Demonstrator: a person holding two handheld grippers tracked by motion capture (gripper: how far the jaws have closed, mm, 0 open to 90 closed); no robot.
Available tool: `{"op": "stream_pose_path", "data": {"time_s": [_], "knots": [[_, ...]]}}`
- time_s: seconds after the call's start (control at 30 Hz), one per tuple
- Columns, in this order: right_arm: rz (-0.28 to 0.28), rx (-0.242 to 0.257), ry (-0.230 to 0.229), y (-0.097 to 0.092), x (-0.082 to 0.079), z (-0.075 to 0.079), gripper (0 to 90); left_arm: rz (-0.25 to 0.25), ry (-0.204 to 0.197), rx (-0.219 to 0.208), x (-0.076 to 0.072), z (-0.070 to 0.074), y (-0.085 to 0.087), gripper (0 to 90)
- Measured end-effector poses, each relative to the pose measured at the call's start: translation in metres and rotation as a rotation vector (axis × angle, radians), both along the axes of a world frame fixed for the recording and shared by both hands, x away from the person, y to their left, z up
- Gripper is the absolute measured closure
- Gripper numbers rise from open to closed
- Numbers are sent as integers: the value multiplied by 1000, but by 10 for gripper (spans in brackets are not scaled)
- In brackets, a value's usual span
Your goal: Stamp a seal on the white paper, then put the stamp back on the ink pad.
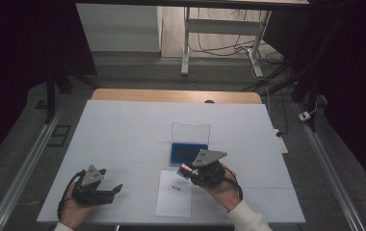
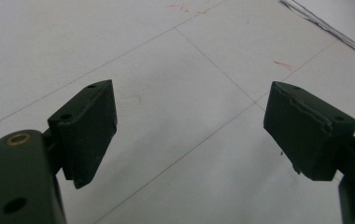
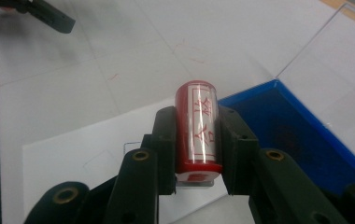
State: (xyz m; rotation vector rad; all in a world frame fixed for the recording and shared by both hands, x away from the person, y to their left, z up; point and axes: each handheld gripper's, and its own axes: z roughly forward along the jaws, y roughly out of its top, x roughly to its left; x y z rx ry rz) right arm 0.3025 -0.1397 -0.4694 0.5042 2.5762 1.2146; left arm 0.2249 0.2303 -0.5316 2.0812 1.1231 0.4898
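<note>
Down at the near edge of the high view, two hands come in holding their tools. Left gripper (image 1: pixel 105 188) rests low on the white bench (image 1: pixel 123 130), jaws spread, nothing in them. Right gripper (image 1: pixel 189 172) hovers between the white sheet of paper with a small printed box (image 1: pixel 174 199) and the open blue ink pad in its clear-lidded case (image 1: pixel 189 151), and a red tip pokes out from its jaws. So the pick-up looks done; the sheet looks unstamped from here, though it's too small to be sure.

Over to the left gripper view: black pads (image 2: pixel 89 128) stand wide apart, only bare bench between them, with a corner of the paper at top right. That hand looks parked, waiting.

Now the right gripper view, and here's the action: jaws clamped tight on the red cylindrical stamp with a clear label of red characters (image 3: pixel 198 128), held lengthwise and pointing away. Just beyond and right sits the blue pad (image 3: pixel 297 135), lid (image 3: pixel 334 56) tipped back. Below lies the paper (image 3: pixel 73 158).

My read: lid off, stamp in hand. Whether it has been inked I can't tell. Pressing onto the paper's box seems left to do.
</note>
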Motion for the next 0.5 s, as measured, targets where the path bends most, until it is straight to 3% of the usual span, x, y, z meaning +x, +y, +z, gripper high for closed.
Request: {"op": "stream_pose_path", "data": {"time_s": [0.5], "knots": [[-81, 25, -3, -12, 22, 6, 694, -2, 0, 2, 0, 0, 0, 176]]}}
